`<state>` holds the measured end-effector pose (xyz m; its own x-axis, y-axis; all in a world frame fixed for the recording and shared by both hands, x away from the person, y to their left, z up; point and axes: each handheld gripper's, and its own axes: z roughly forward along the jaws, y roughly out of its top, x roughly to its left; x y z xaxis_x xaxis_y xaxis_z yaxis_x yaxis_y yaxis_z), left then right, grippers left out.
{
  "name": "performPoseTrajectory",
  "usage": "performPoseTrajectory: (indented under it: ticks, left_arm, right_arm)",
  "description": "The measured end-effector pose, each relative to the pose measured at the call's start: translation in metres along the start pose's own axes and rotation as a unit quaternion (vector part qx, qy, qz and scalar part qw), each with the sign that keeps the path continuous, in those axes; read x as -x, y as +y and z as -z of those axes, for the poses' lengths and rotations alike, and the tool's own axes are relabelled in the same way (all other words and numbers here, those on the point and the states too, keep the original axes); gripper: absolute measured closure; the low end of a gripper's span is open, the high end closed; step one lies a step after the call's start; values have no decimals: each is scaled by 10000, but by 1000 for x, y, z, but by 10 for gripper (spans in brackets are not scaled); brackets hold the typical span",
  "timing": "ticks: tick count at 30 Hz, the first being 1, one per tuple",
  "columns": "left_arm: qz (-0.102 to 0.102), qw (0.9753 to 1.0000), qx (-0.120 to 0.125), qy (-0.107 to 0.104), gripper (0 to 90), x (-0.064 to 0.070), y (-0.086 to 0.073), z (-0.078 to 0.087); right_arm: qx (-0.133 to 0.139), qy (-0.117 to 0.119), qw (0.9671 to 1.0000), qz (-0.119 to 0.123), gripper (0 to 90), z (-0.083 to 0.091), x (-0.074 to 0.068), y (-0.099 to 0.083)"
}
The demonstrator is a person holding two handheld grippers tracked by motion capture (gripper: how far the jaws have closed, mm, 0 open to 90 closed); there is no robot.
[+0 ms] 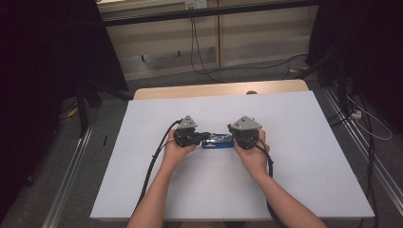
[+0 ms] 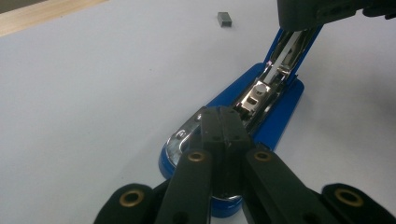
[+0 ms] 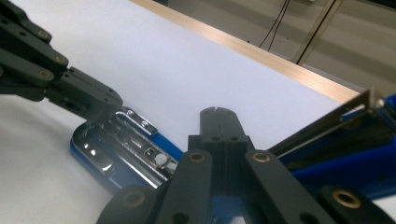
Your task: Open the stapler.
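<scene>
Two claws are working one blue stapler (image 1: 217, 141), which lies near the middle of the white surface (image 1: 304, 156) between my hands, opened out flat. My left claw (image 2: 223, 122) is clenched, its jaws pressed together with no gap, tips resting on the shiny metal end of the stapler's base. My right claw (image 3: 218, 122) is likewise closed tight; it sits against the raised blue arm at about 3 o'clock of its own view, though I cannot tell whether anything is pinched between the jaws. A small strip of staples (image 2: 224, 18) lies apart at 12 o'clock on the surface. To do this well, I judge I should keep the base pinned steady with the left while moving the arm slowly with the right.
</scene>
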<state>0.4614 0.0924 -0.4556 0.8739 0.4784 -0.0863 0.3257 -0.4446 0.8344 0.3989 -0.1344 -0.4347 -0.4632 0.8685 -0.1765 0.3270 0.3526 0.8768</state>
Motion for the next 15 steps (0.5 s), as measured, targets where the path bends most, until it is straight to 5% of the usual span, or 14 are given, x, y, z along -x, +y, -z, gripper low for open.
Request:
performPoseTrajectory:
  ticks: [4, 15]
  left_arm:
    - [-124, 9998, -71, 124, 900, 3, 2, -1]
    - [-10, 10000, -23, 36, 900, 1, 0, 0]
  right_arm:
    - [28, 5, 10000, 34, 900, -1, 1, -1]
    - [-139, -72, 9999, -72, 900, -1, 14, -9]
